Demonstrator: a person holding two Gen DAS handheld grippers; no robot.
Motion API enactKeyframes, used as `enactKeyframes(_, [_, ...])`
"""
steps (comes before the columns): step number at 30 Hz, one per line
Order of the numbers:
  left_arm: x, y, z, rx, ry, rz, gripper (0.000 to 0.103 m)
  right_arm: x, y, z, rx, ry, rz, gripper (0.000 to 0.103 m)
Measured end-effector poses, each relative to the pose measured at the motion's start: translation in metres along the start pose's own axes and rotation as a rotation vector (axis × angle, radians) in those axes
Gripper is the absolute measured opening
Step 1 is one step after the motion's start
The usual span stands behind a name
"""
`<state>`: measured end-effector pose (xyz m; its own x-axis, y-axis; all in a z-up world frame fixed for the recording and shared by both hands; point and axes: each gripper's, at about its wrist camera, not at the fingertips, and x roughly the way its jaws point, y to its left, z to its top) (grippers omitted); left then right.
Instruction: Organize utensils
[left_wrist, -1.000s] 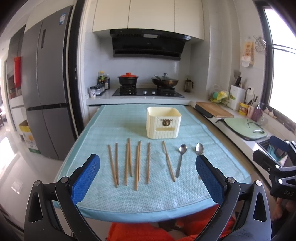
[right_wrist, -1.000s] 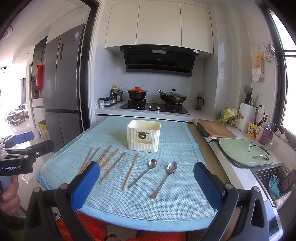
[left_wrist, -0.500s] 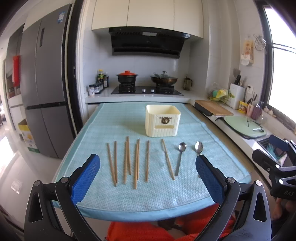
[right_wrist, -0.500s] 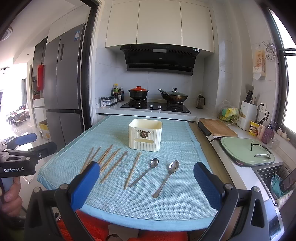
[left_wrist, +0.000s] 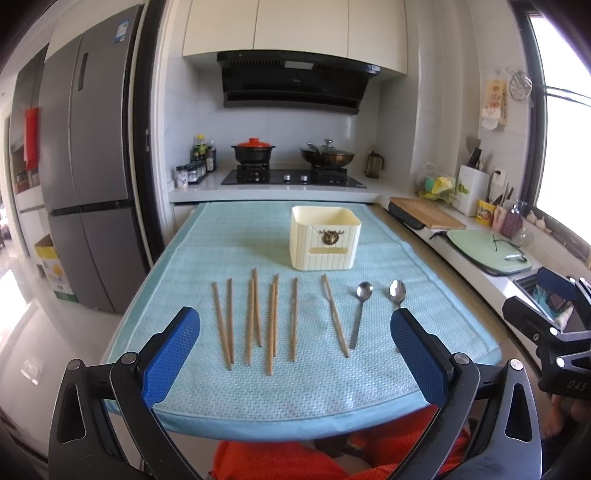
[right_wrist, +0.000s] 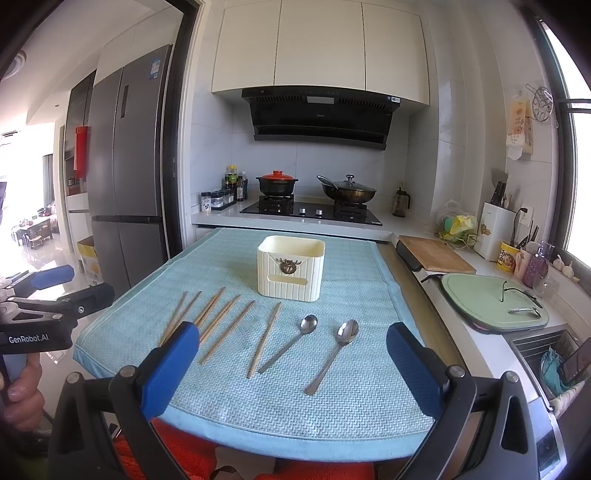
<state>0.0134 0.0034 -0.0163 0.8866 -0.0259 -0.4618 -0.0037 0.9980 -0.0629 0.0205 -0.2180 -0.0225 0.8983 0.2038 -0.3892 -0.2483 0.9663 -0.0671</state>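
Note:
Several wooden chopsticks (left_wrist: 258, 317) lie side by side on a light blue mat (left_wrist: 295, 387), with two metal spoons (left_wrist: 360, 310) to their right. A cream holder box (left_wrist: 325, 242) stands behind them, empty as far as I see. In the right wrist view the chopsticks (right_wrist: 221, 321), spoons (right_wrist: 332, 350) and box (right_wrist: 290, 271) show too. My left gripper (left_wrist: 295, 350) is open and empty above the mat's near edge. My right gripper (right_wrist: 291, 365) is open and empty, also at the near edge.
A counter on the right holds a wooden board (right_wrist: 436, 256), a green cutting board (right_wrist: 491, 299) and a sink (right_wrist: 546, 354). A stove with pots (right_wrist: 314, 192) is behind the table. A fridge (left_wrist: 88, 166) stands at the left.
Both grippers have risen slightly and drifted back a little; the table items sit a bit lower in view. Nothing on the mat has moved.

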Motion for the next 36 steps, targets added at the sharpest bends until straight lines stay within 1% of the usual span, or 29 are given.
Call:
enactKeyframes(22, [0.011, 0.0, 0.001, 0.015, 0.018, 0.002, 0.103, 0.008, 0.0, 0.001, 0.001, 0.014, -0.002, 0.103])
enactKeyframes(29, [0.021, 0.001, 0.002, 0.026, 0.046, 0.006, 0.103, 0.015, -0.002, 0.005, 0.002, 0.012, -0.008, 0.103])
enactKeyframes(33, [0.028, 0.003, 0.003, 0.02, 0.067, -0.011, 0.103, 0.023, -0.004, 0.005, 0.006, 0.016, -0.013, 0.103])
enactKeyframes(36, [0.034, 0.003, 0.004, 0.026, 0.08, -0.01, 0.103, 0.028, -0.007, 0.003, 0.009, 0.012, -0.028, 0.103])
